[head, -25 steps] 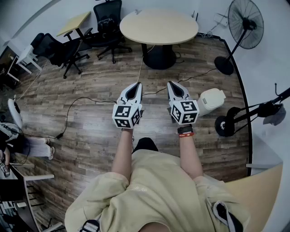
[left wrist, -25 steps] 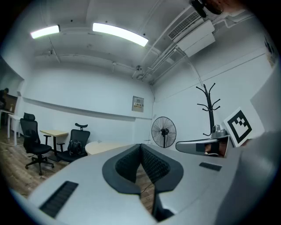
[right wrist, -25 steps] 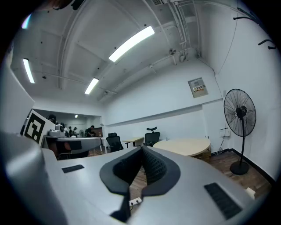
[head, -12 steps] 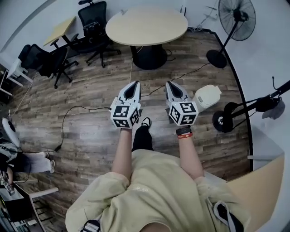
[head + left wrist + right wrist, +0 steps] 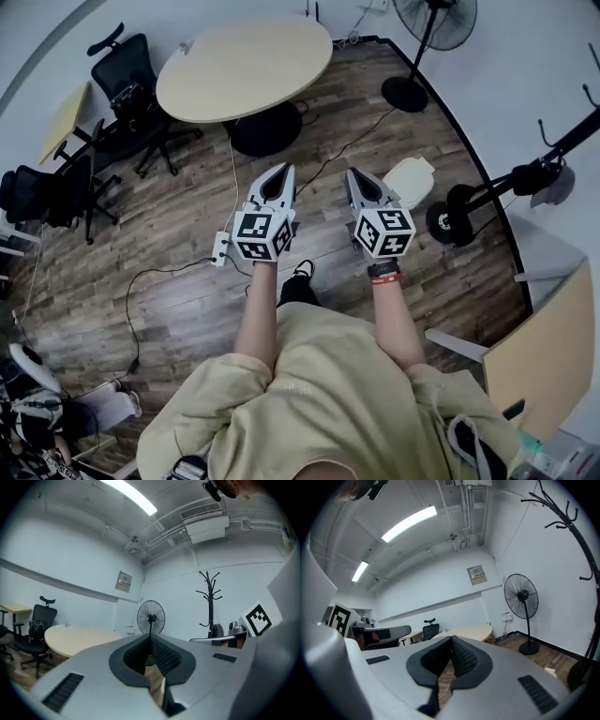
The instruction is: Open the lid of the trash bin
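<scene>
At right of centre in the head view: trash bin (image 5: 410,181) stands on the wooden floor (image 5: 178,281), just beyond and to the right of the right gripper's tip, near the fan (image 5: 405,94) base.
Bin look: small, squat, cream-white, rounded corners; lid is down and covers the whole top. Only the top shows from above. No handle, pedal or hinge can be made out.
Bin handling (judgement): looks like thin moulded plastic, so light and stiff. Smooth surface is probably slippery for the pads. The whole bin may slide or tip if the lid is pulled hard.
Where to grip (judgement): the lid's front lip or any notch at the rim, lifting up and back toward the hinge. The hinge side cannot be told yet and needs a closer look.
Left gripper (image 5: 280,171): jaws together at the tips, nothing between them, held in the air at upper centre of the frame, pointing toward the round table (image 5: 246,67).
Right gripper (image 5: 357,172): jaws also closed tip to tip and empty, beside the left one, apart from the bin and not touching it.
Task stage (judgement): approach only, lid not yet opened. The jaws must part before taking the lip.
Risk (judgement): pads slipping off the smooth edge, or the bin sliding on the floor.
</scene>
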### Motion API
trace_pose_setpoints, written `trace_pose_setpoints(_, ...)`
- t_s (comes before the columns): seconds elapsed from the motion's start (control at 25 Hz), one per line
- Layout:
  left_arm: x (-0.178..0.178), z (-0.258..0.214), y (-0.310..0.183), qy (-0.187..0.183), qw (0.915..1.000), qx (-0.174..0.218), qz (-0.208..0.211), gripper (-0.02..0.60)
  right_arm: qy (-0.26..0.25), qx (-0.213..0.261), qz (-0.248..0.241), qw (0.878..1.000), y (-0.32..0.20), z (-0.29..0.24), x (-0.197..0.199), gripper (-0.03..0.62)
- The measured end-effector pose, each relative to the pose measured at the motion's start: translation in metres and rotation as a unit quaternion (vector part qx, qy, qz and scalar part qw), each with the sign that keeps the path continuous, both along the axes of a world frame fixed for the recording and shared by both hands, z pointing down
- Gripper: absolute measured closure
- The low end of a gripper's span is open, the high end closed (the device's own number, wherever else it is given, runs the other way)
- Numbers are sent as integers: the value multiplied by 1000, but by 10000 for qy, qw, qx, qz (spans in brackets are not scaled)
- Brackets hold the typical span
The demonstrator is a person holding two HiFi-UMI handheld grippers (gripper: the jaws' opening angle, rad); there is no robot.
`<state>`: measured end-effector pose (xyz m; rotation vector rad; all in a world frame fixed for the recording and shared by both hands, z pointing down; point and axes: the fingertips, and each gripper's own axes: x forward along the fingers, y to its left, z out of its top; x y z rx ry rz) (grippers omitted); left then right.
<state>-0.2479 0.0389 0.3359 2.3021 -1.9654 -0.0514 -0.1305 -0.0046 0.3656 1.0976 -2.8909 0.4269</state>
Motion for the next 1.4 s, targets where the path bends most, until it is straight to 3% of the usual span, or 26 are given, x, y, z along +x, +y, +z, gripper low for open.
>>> trace_pose_setpoints(0.16, 10, -1, -49, 21, 9978, -48, 658, 558, -4, -73, 591, 9982, -33, -2, 13, 578)
trace_pose_setpoints(0.36, 54, -4, -106, -6, 9871, -62, 1599, 558, -29, -65, 1384, 9904, -64, -9, 50, 579)
trace_pose_setpoints(0.8, 145, -2, -167, -141, 9429, -94, 3326, 558, -132, -178, 3058, 9518, -94, -7, 134, 579)
trace_pose_setpoints(1.04, 164, 3, -180, -147, 9217, -54, 3876, 558, -96, -164, 3515, 9360, -97, -4, 138, 579)
trace_pose_setpoints(1.4, 168, 17, -191, -115, 9031, -5, 4292, 558, -38, -209, 3934, 9191, -98, 12, 135, 579)
